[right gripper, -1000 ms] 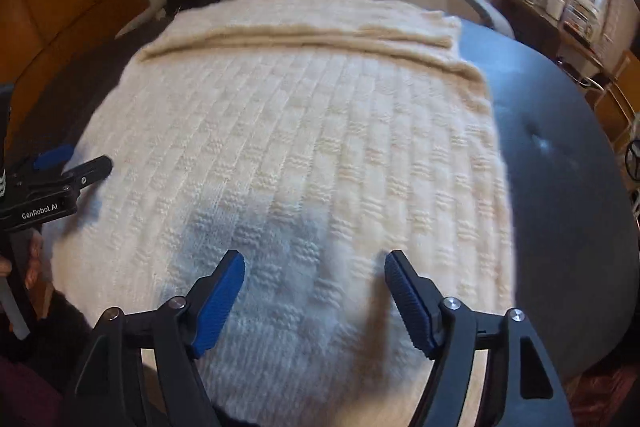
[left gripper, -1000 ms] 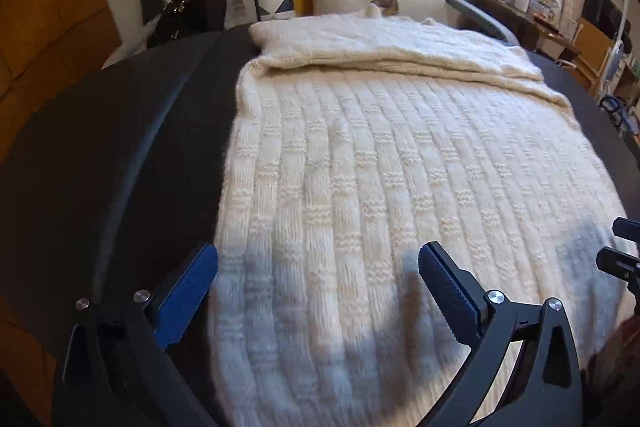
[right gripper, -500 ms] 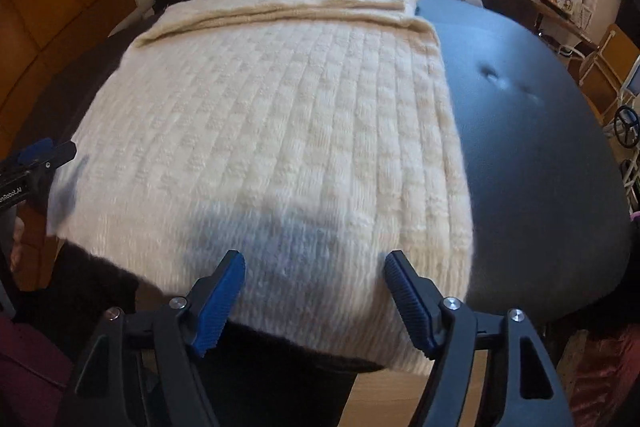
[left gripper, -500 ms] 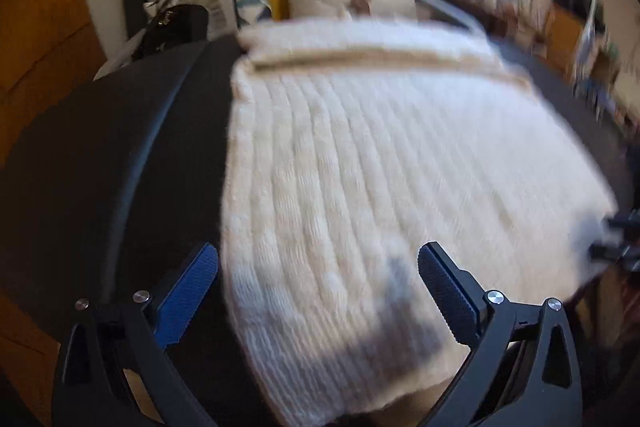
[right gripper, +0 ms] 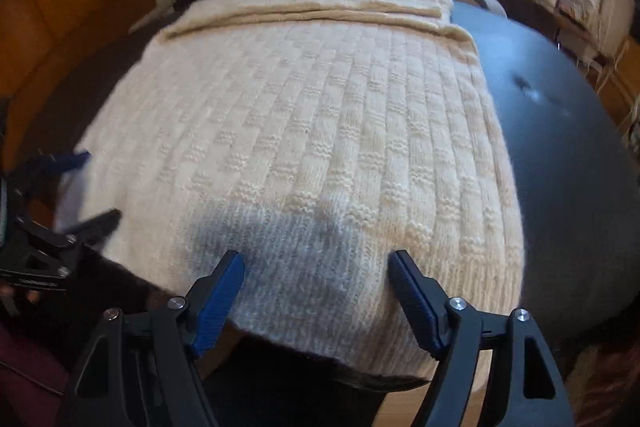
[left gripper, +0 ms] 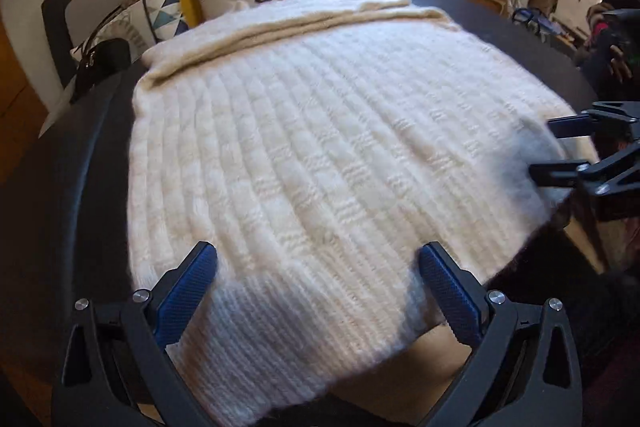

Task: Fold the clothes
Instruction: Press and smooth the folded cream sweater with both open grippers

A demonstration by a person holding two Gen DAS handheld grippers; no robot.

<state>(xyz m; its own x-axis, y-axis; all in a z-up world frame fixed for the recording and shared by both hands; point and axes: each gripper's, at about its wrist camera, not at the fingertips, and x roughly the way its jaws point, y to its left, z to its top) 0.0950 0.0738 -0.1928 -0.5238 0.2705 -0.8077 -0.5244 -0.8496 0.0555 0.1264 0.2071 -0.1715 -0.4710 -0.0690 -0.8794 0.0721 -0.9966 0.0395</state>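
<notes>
I have the sweater [right gripper: 304, 147] flat on the dark table [right gripper: 560, 163], near hem overhanging the edge; both left tongs [left gripper: 316, 291] and right tongs [right gripper: 316, 291] stand apart, empty; I'd pinch both hem corners evenly, then carry them far.

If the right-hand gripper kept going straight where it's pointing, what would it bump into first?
Most likely the cream knitted sweater near its ribbed hem, lying on the dark round table. The right gripper is open and nothing sits between.

Sweater [right gripper: 312, 131] — thick cream knit, fuzzy, ribbed; beneath it, table [right gripper: 560, 163] — dark, smooth, matt; gripper pads [left gripper: 448, 291] — blue, textured.
</notes>
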